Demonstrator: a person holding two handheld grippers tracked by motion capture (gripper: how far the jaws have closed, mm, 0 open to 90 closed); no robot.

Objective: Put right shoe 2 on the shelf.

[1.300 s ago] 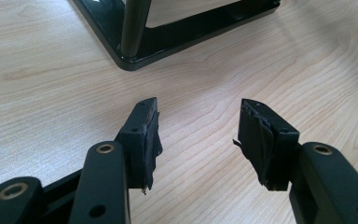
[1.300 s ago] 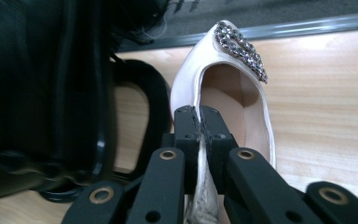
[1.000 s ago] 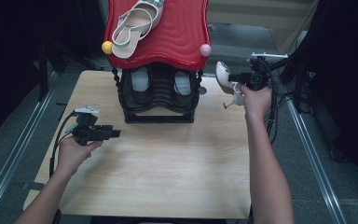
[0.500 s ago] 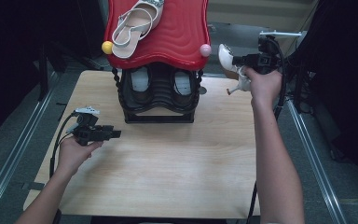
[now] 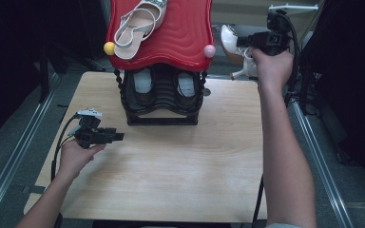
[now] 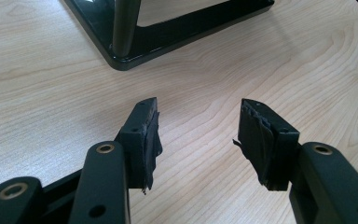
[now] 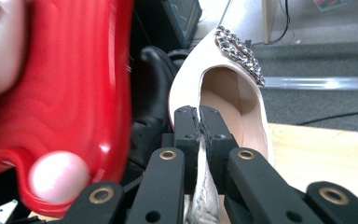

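My right gripper [image 5: 241, 42] [image 7: 198, 122] is shut on the side wall of a pale heeled shoe [image 5: 233, 46] [image 7: 223, 88] with a jewelled buckle, held in the air just right of the red top shelf [image 5: 171, 33] [image 7: 74, 93] of a black shoe rack [image 5: 161, 102]. A matching pale shoe [image 5: 140, 21] lies on that red shelf. A pair of dark shoes [image 5: 164, 85] sits on the lower tier. My left gripper [image 5: 119, 137] [image 6: 198, 130] is open, low over the wooden table [image 5: 171, 161] [image 6: 261, 56] near the rack's front left corner [image 6: 121, 56].
A yellow knob [image 5: 109, 48] and a pink knob [image 5: 209, 51] [image 7: 56, 177] cap the red shelf's front corners. Metal rails [image 5: 9, 156] run along both sides of the table. A cable [image 5: 59, 147] trails from the left gripper.
The right gripper has lifted the pale shoe up and away from the table, to the level of the red shelf. The left gripper has stayed in place.
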